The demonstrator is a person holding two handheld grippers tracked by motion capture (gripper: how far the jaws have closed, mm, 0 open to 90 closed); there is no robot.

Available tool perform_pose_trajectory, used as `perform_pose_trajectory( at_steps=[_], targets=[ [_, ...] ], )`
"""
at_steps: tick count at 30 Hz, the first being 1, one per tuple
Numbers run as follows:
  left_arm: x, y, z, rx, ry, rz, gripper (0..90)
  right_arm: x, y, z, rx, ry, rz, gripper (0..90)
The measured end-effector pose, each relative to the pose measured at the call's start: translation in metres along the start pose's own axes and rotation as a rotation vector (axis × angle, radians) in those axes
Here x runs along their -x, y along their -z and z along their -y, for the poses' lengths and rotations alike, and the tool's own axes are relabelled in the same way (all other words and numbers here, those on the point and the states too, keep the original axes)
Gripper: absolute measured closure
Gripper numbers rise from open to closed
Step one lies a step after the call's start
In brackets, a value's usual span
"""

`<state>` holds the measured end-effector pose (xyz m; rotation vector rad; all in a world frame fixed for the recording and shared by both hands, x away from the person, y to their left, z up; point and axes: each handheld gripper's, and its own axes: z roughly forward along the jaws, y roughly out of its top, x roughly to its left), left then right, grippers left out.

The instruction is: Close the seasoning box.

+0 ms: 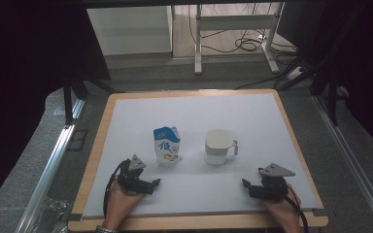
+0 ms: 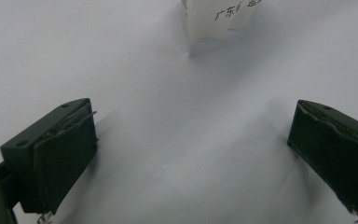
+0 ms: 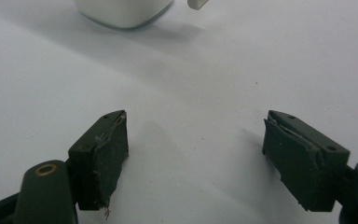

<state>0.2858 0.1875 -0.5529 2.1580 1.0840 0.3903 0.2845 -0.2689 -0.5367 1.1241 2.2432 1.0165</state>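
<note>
A small blue-and-white milk carton (image 1: 167,145) stands upright near the middle of the white board (image 1: 126,116). To its right stands a white mug (image 1: 219,146) with its handle turned right. My left gripper (image 1: 154,185) rests low at the board's front left, open, with nothing between its pads (image 2: 67,154); the carton's base (image 2: 214,18) is ahead of it. My right gripper (image 1: 246,187) rests at the front right, open and holding nothing, its pads (image 3: 107,156) apart over bare board, the mug's base (image 3: 121,11) ahead of it.
The board lies on a wooden table (image 1: 99,131) with rails on both sides. Beyond the far edge is a floor with a metal stand (image 1: 233,34) and loose cables (image 1: 245,44). Dark curtains hang on the left and right.
</note>
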Motion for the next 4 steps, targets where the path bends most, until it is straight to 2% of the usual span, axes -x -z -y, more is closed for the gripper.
perform_pose_trajectory(
  at_steps=[4],
  targets=[
    [-0.0002, -0.0002, 0.0000, 0.002, 0.004, 0.002, 1.0, 0.0002, 0.0002, 0.0008, 0.004, -0.001, -0.001, 22.5]
  ],
)
